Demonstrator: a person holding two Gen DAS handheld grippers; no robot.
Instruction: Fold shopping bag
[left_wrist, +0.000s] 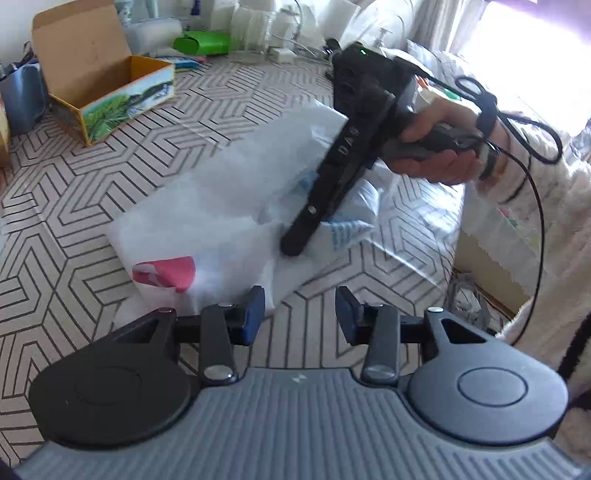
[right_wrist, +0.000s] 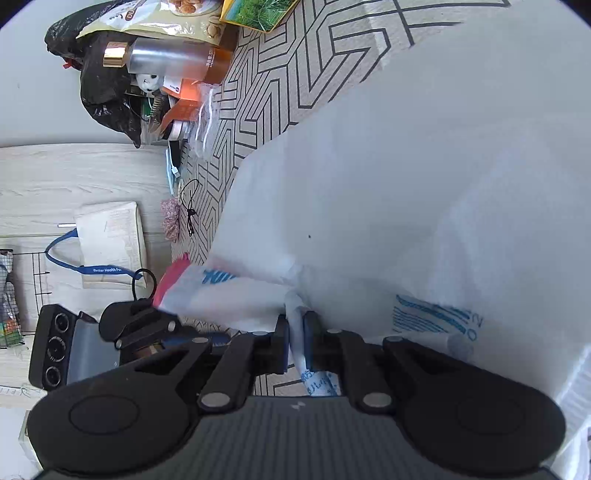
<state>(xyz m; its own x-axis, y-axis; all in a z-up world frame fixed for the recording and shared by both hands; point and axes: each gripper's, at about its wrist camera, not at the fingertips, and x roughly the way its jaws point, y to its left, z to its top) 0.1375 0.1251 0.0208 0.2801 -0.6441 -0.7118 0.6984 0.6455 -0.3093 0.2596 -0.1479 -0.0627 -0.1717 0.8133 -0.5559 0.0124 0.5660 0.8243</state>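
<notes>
A white plastic shopping bag (left_wrist: 221, 206) with red and blue print lies flattened on the patterned tablecloth. My left gripper (left_wrist: 300, 314) is open and empty, just in front of the bag's near edge. My right gripper (left_wrist: 293, 247) comes down onto the bag from the right, held in a hand. In the right wrist view the right gripper (right_wrist: 296, 339) is shut on a bunched strip of the bag (right_wrist: 369, 203), which fills most of that view. The left gripper (right_wrist: 147, 325) shows at lower left there.
An open cardboard box (left_wrist: 110, 92) stands at the back left of the table (left_wrist: 55, 277). Green and clear items (left_wrist: 207, 42) crowd the far edge. A black bag, a bottle (right_wrist: 170, 59) and packets sit at the table's end; a tote (right_wrist: 107, 243) lies on the floor.
</notes>
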